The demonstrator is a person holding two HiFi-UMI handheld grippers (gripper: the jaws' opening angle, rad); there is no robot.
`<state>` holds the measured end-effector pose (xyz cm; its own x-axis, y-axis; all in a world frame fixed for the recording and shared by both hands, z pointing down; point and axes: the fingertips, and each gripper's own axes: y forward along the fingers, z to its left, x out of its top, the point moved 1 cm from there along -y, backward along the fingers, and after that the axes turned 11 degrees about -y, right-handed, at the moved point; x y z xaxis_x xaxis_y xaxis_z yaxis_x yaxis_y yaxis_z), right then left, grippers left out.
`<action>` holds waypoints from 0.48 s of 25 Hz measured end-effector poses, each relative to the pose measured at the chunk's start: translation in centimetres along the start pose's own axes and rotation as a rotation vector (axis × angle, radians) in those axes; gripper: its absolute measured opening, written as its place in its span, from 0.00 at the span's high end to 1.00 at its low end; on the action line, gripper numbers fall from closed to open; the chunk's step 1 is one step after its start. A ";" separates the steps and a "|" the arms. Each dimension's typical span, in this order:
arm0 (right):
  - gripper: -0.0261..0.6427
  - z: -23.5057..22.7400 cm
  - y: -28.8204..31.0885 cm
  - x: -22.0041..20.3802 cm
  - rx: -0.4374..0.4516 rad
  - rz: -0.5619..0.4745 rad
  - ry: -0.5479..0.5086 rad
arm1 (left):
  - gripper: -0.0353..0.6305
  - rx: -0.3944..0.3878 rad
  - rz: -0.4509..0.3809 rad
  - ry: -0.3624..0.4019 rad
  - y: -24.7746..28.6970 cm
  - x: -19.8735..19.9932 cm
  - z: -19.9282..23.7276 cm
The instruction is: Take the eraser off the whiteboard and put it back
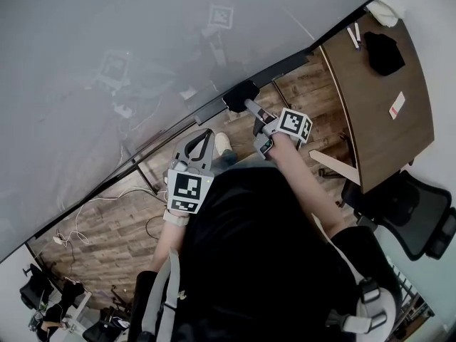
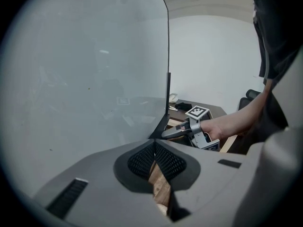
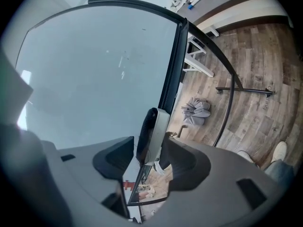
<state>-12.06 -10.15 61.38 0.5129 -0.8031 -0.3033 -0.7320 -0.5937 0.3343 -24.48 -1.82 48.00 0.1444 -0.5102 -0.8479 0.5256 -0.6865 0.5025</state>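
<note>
My right claw (image 3: 149,146) open astride the black-and-white block eraser (image 3: 154,124) on the pale grey whiteboard (image 3: 94,70), my left claw (image 2: 154,144) closed, empty

Head camera looks steeply down; both gripper cameras sit close, sharing the whiteboard (image 1: 142,48).

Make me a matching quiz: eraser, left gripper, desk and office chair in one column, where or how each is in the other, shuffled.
1 eraser
2 left gripper
3 desk
4 office chair

A black, beside the desk
B jaws shut, empty
C between the jaws of the right gripper
D brown wood

Pairs: 1-C, 2-B, 3-D, 4-A
</note>
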 end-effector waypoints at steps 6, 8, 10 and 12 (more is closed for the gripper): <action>0.76 0.0 -3.0 1.8 -0.020 -0.046 -0.067 | 0.93 -0.044 0.017 0.029 1.8 0.8 -1.8; 0.82 0.0 -4.2 2.5 -0.026 -0.061 -0.095 | 0.93 -0.060 0.018 0.038 2.4 1.2 -2.5; 0.87 0.0 -5.3 3.0 -0.028 -0.071 -0.122 | 0.93 -0.076 0.018 0.046 3.0 1.6 -3.2; 0.90 0.3 -6.3 3.3 -0.035 -0.082 -0.159 | 0.93 -0.091 0.011 0.056 3.4 2.0 -3.8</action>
<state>-5.88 -9.10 58.01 0.4907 -0.7354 -0.4673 -0.6730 -0.6606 0.3327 -19.24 -3.22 47.43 0.1963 -0.4858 -0.8517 0.5969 -0.6299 0.4969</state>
